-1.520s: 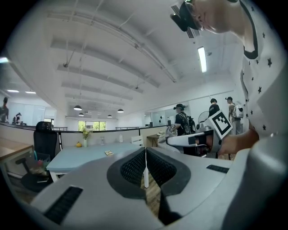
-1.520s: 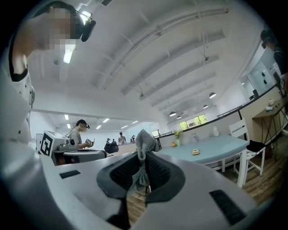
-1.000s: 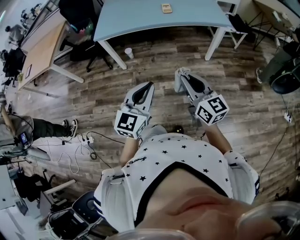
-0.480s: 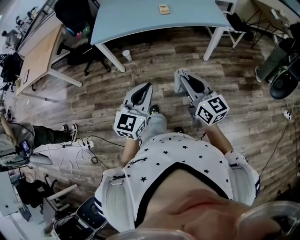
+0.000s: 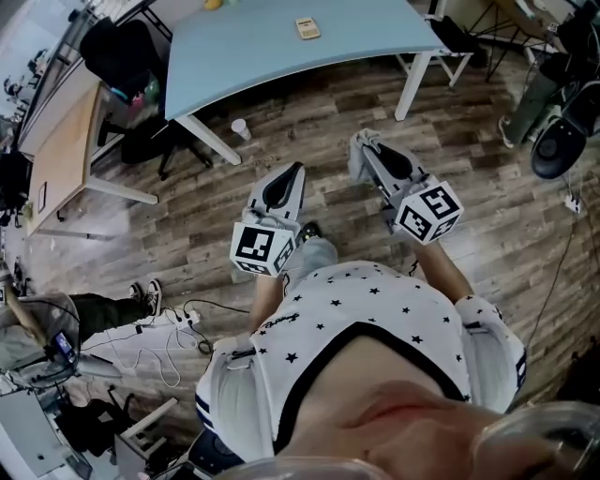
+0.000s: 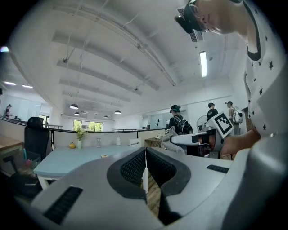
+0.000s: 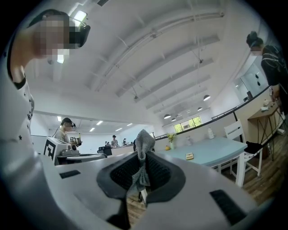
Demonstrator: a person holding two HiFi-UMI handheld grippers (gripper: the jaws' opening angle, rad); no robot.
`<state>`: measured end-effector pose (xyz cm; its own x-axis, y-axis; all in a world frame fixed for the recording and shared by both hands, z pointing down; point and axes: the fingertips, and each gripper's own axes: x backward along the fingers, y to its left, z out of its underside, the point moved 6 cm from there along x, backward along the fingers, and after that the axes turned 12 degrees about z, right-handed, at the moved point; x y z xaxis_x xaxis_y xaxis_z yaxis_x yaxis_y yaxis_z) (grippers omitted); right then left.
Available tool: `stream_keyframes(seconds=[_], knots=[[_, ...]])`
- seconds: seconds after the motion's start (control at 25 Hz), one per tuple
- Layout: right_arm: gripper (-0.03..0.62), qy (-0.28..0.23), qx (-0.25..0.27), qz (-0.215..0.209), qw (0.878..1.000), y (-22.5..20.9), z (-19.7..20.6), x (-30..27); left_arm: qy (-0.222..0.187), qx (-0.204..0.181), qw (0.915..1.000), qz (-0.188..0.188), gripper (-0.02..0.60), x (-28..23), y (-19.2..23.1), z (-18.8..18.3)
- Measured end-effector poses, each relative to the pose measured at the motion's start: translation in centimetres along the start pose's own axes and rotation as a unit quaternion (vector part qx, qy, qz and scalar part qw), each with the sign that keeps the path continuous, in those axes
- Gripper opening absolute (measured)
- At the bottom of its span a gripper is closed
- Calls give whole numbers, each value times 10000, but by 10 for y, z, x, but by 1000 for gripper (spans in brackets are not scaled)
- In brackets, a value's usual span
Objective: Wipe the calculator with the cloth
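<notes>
**A:** Head view first. What has shifted?

**B:** The blue table (image 5: 281, 47) sits nearer and lower in the picture than a second ago, and the calculator (image 5: 307, 28) on it has come along. I take it the person is walking toward it. The left gripper (image 5: 298, 171) and right gripper (image 5: 362, 142) hang over the wooden floor (image 5: 469, 216), well short of the table.

**A:** Left gripper view?

**B:** Its jaws are pressed together with nothing between them. The calculator lies far off on the tabletop, left of the jaws.

**A:** Right gripper view?

**B:** Those jaws pinch a grey cloth (image 7: 142, 139), which pokes up above the tips. The calculator is far away to the right.

**A:** And for the task?

**B:** I judge this to be the approach only. The cloth is in hand, wiping has not begun, and the gap must close first.
</notes>
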<state>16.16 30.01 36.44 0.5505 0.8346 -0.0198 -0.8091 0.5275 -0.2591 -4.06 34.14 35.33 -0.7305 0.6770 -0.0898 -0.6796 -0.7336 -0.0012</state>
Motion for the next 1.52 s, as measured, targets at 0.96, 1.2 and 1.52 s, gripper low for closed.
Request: stream_keyframes(seconds=[0.96, 1.2, 1.52], knots=[[41, 158, -104, 297, 9994, 4, 12, -127, 23, 314, 9993, 207, 29, -22, 141, 20], [41, 142, -90, 466, 9988, 7, 12, -151, 50, 290, 9987, 411, 29, -29, 172, 20], [41, 128, -13, 665, 9977, 13, 11, -175, 28, 242, 9978, 624, 29, -29, 202, 20]])
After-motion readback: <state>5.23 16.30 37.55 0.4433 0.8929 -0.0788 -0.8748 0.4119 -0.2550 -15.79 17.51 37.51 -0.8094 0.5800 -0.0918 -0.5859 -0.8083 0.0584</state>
